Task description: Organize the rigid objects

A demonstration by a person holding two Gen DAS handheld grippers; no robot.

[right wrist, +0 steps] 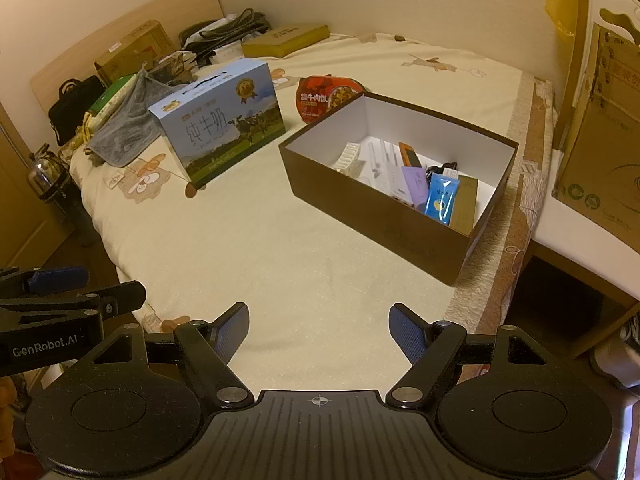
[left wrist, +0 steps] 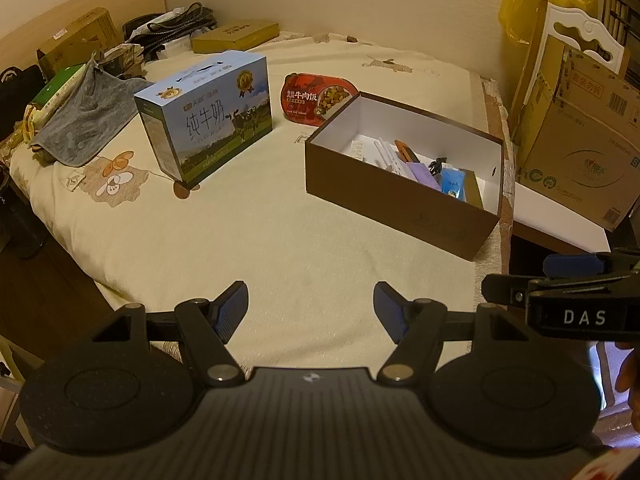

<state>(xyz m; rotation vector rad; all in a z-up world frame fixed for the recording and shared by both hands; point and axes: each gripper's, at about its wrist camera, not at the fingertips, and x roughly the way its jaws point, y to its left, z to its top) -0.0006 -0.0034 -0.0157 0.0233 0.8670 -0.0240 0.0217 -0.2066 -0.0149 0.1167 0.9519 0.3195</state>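
Left claw (left wrist: 311, 312) spread apart, gripping nothing, over cream bedspread (left wrist: 280, 232). Right claw (right wrist: 319, 330) likewise apart, bare. Brown box (right wrist: 380, 208) ahead on my right, small packets (right wrist: 440, 198) inside. Milk carton (left wrist: 208, 120) upright on left, well apart; red meal tub (left wrist: 316, 98) behind box.

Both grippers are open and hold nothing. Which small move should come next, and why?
Probably reach the left gripper forward toward the blue milk carton. It stands loose on the bed, left of the open brown box that already holds small items. The right gripper is open and empty too, so either could start.
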